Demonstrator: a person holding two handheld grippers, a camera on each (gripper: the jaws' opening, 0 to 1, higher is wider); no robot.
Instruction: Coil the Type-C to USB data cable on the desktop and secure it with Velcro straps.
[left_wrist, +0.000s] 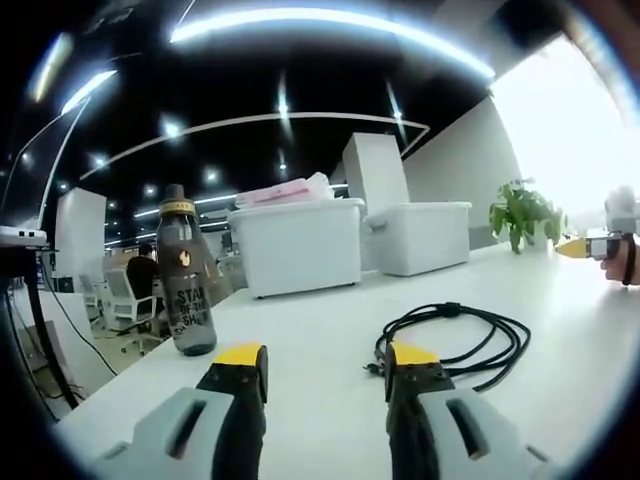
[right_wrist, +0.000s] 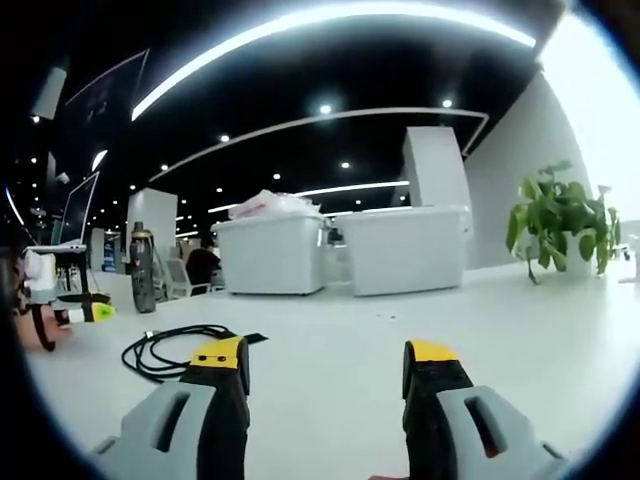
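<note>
Black cable (left_wrist: 450, 340) lies loosely looped on the white bench (left_wrist: 300, 340), touching the left hand-held gripper (left_wrist: 326, 372), it seems. Both hand-held grippers stand apart, the right hand-held gripper (right_wrist: 325, 365) too, holding nothing.

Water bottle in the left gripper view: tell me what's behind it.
Behind the water bottle a person sits among office chairs; the bottle covers part of that area. To its right stands a white storage bin on the white table.

open white desktop (right_wrist: 330, 330) ahead | dark translucent water bottle (left_wrist: 186, 285) left | two white plastic bins (left_wrist: 300, 243) behind | loose black cable (left_wrist: 455, 340) mid-table
</note>
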